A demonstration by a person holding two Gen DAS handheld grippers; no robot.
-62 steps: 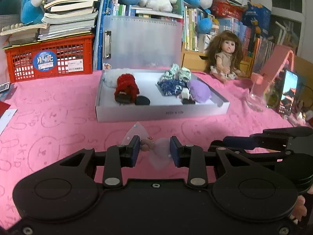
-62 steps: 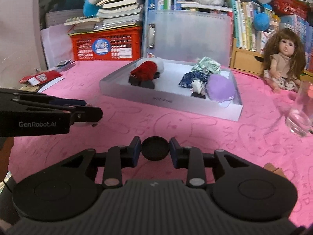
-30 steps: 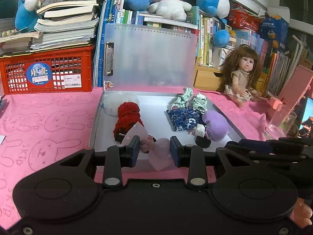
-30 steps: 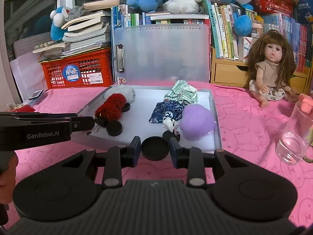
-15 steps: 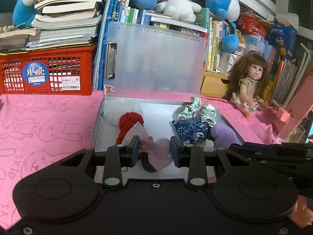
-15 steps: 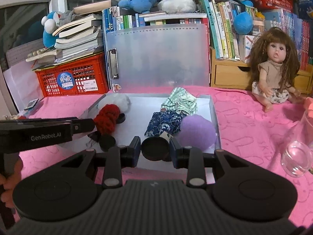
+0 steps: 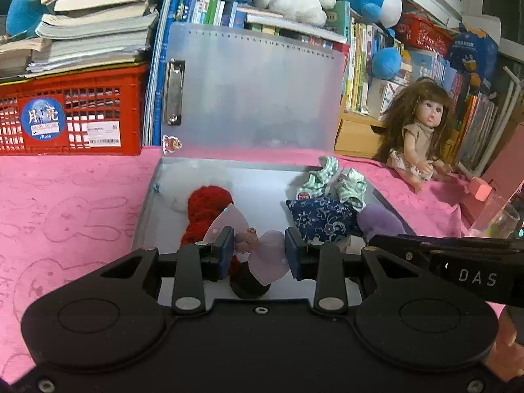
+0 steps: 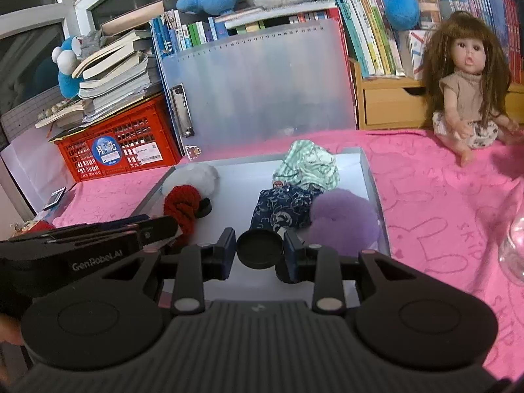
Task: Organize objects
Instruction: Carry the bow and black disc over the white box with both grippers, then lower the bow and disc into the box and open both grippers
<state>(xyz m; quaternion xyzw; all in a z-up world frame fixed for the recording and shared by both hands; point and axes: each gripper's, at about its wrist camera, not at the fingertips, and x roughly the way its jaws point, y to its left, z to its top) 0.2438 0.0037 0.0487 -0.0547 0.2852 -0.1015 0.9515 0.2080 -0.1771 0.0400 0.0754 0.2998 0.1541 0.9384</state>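
Dim warm indoor light | strong fisheye bending at edges | dark corners | soft blur lower right | faint glare on clear lid (image 7: 255, 91)

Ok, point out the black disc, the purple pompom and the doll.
black disc (image 8: 259, 250), right wrist view, centre of its face
purple pompom (image 8: 344, 222), right wrist view, fluffy middle
doll (image 8: 465, 95), right wrist view, chest

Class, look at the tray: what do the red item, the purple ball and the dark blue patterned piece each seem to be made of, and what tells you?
Red item: looks like knitted or crocheted yarn, with chunky looped ridges and a matte finish.
Purple ball: seems to be plush or faux fur, its outline soft and fuzzy.
Dark blue patterned piece: probably woven printed cloth, smooth and creased, with a white floral print.
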